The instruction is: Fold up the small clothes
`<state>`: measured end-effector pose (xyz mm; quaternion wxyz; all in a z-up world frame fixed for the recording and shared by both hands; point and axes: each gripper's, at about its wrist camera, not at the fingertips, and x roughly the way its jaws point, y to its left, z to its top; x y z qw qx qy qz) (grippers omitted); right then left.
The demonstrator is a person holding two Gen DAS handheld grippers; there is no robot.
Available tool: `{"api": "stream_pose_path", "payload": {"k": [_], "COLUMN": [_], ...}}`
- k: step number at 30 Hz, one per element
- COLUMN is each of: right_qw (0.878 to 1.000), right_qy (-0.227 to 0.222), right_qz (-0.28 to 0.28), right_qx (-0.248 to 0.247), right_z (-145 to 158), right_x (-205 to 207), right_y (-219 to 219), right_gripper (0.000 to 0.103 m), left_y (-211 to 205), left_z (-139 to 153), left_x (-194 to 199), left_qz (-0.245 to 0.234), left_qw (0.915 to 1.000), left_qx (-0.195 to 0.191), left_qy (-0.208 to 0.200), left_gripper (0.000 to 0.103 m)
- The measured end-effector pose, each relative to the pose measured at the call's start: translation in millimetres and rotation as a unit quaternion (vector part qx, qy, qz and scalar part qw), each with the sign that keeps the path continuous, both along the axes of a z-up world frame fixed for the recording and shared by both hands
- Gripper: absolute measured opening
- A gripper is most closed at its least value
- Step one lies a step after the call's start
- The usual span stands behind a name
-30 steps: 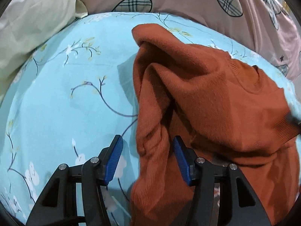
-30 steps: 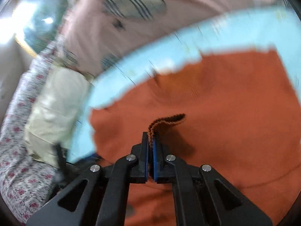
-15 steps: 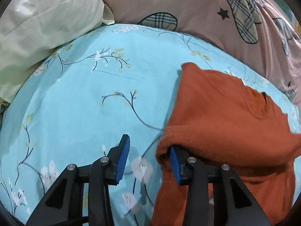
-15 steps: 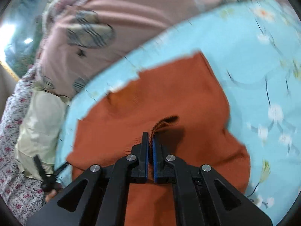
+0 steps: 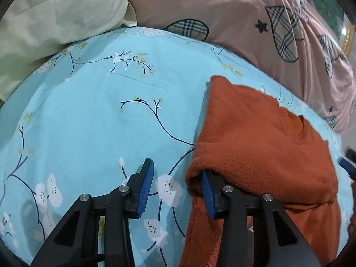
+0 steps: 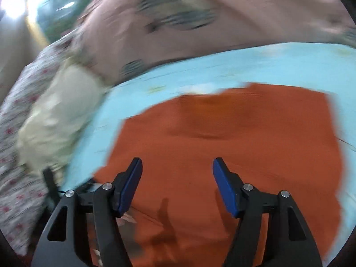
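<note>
While its two blue-padded fingers stand partly spread, the left claw (image 5: 175, 184) pinches nothing: the left finger hovers over bare sheet, and the right finger (image 5: 208, 191) is tucked under the rolled near-left edge of the rust-orange knitted sweater (image 5: 255, 146), which drapes over it. Only sheet shows in the gap between the fingers. The sweater lies folded on the light-blue bedsheet printed with dark branches and white blossoms (image 5: 100, 115), toward the right side of the bed in the left wrist view, its neckline notch facing the far right. Beyond the sheet sit a pale cream-green pillow (image 5: 55, 15) at the far left and a dusty-pink quilt with plaid leaf shapes and small black stars (image 5: 222, 4) along the far side.

Seen from the right wrist view, which is blurred, the right claw (image 6: 176, 180) has just been opening and now stands wide apart above the sweater (image 6: 222, 133), with nothing between its pads; the cloth lies flat beneath them. Whether the pads touch the knit cannot be told. At the right edge of the left wrist view a blue pad tip of the right claw (image 5: 347, 165) shows just beside the sweater.

No brand, label or readable writing shows on anything.
</note>
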<state>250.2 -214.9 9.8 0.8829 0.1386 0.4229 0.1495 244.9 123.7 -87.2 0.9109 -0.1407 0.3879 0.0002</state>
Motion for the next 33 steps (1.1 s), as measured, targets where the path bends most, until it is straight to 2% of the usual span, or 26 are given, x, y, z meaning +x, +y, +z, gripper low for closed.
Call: {"api": "stream_pose_path", "payload": {"k": [2, 4, 8, 10, 12, 13, 14, 15, 16, 18, 20, 23, 25, 26, 27, 29, 31, 33], "right_qw": [0.997, 0.994, 0.981, 0.970, 0.962, 0.963, 0.963, 0.964, 0.966, 0.975, 0.981, 0.986, 0.991, 0.993, 0.995, 0.999, 0.999, 0.994], "right_qy": [0.021, 0.049, 0.096, 0.130, 0.128, 0.118, 0.111, 0.105, 0.089, 0.069, 0.067, 0.045, 0.036, 0.033, 0.029, 0.024, 0.021, 0.020], "right_qz": [0.063, 0.097, 0.169, 0.204, 0.240, 0.241, 0.238, 0.222, 0.201, 0.150, 0.129, 0.137, 0.119, 0.105, 0.084, 0.023, -0.034, -0.107], "right_qx": [0.025, 0.030, -0.021, -0.017, 0.010, 0.023, 0.053, 0.102, 0.140, 0.150, 0.132, 0.081, 0.050, 0.043, 0.037, 0.022, 0.010, -0.002], "right_z": [-14.7, -30.5, -68.1, -83.1, -90.6, -89.8, -89.4, -89.3, -87.6, -83.7, -75.6, -54.0, -41.2, -36.0, -32.0, -27.4, -23.2, -19.6], "right_x": [47.8, 88.3, 157.0, 171.0, 176.6, 179.5, 183.2, 190.3, 195.0, 198.0, 186.9, 147.1, 113.4, 97.2, 78.2, 40.5, 11.3, -23.1], "right_y": [40.8, 71.4, 135.8, 156.2, 173.7, 177.0, 176.8, 171.8, 165.7, 154.9, 143.5, 126.3, 96.9, 82.2, 62.5, 14.1, -24.3, -66.8], "right_gripper": [0.067, 0.067, 0.067, 0.067, 0.057, 0.051, 0.029, 0.021, 0.021, 0.022, 0.023, 0.023, 0.027, 0.032, 0.039, 0.044, 0.044, 0.044], "left_y": [2.5, 5.1, 13.5, 16.5, 17.9, 18.1, 18.3, 18.8, 19.3, 20.7, 22.9, 26.3, 27.6, 27.8, 27.7, 24.3, 15.9, 7.5], "left_z": [-0.3, -2.0, -6.3, -8.4, -10.0, -10.8, -11.4, -11.7, -12.2, -11.8, -10.7, -4.2, 2.4, 6.4, 10.2, 16.6, 24.0, 31.8], "left_x": [-2.1, -2.2, -1.8, -1.8, -1.1, -0.9, -0.4, -0.2, 0.1, -0.8, -1.8, -6.7, -14.3, -19.7, -25.3, -30.4, -27.9, -18.6], "left_qz": [-0.001, -0.003, -0.005, -0.008, -0.007, -0.007, -0.007, -0.007, -0.008, -0.009, -0.009, -0.012, -0.007, -0.005, -0.009, -0.024, -0.043, -0.055], "left_qw": [0.9999, 0.9996, 0.9982, 0.9973, 0.9969, 0.9968, 0.9967, 0.9964, 0.9962, 0.9955, 0.9946, 0.9933, 0.9943, 0.9948, 0.9953, 0.9959, 0.9972, 0.9978], "left_qx": [-0.011, -0.023, -0.055, -0.067, -0.072, -0.072, -0.073, -0.076, -0.078, -0.085, -0.094, -0.104, -0.096, -0.089, -0.083, -0.077, -0.054, -0.035], "left_qy": [-0.008, -0.014, -0.022, -0.028, -0.031, -0.033, -0.034, -0.037, -0.038, -0.041, -0.042, -0.047, -0.047, -0.050, -0.050, -0.041, -0.029, -0.015], "left_gripper": [0.043, 0.043, 0.043, 0.043, 0.043, 0.043, 0.043, 0.043, 0.043, 0.044, 0.044, 0.046, 0.046, 0.046, 0.046, 0.046, 0.046, 0.047]}}
